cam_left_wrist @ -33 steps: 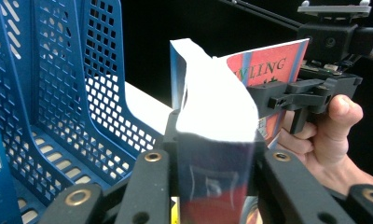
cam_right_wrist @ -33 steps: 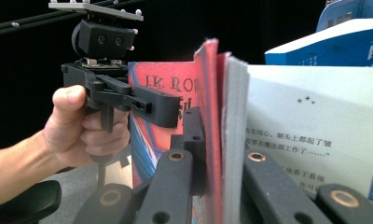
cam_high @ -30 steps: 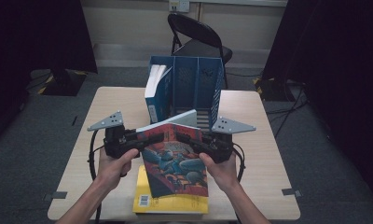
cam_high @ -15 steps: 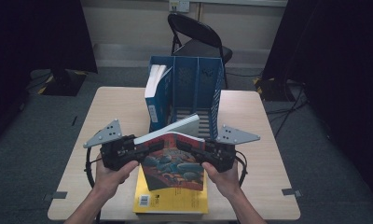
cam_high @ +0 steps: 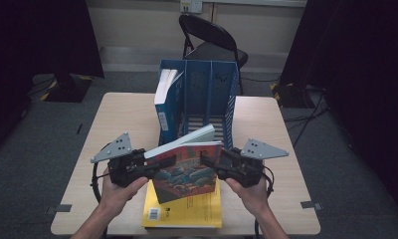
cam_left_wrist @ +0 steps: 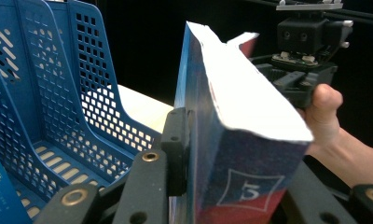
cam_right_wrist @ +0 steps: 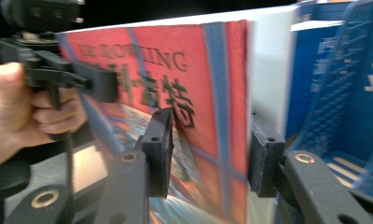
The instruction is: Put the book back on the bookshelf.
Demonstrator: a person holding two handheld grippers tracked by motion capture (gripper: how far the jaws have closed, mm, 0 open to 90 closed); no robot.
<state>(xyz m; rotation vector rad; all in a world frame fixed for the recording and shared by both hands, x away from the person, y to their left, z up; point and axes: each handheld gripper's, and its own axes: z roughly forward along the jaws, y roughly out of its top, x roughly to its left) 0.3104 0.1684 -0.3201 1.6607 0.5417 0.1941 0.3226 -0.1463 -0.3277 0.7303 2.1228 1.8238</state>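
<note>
Thick paperback book (cam_high: 186, 167) held up above tabletop (cam_high: 122, 114), centre, tilted, over yellow book (cam_high: 187, 211) lying flat. Looks heavy, covers and pages floppy; best gripped deep on opposite edges. Left gripper (cam_high: 159, 163) at 9 o'clock, jaws clamped on spine edge. Right gripper (cam_high: 207, 160) at 3 o'clock, jaws just opened, straddling page edge, not pressing. Blue file rack (cam_high: 207, 97) at 12 o'clock, one book already in left slot.
</note>
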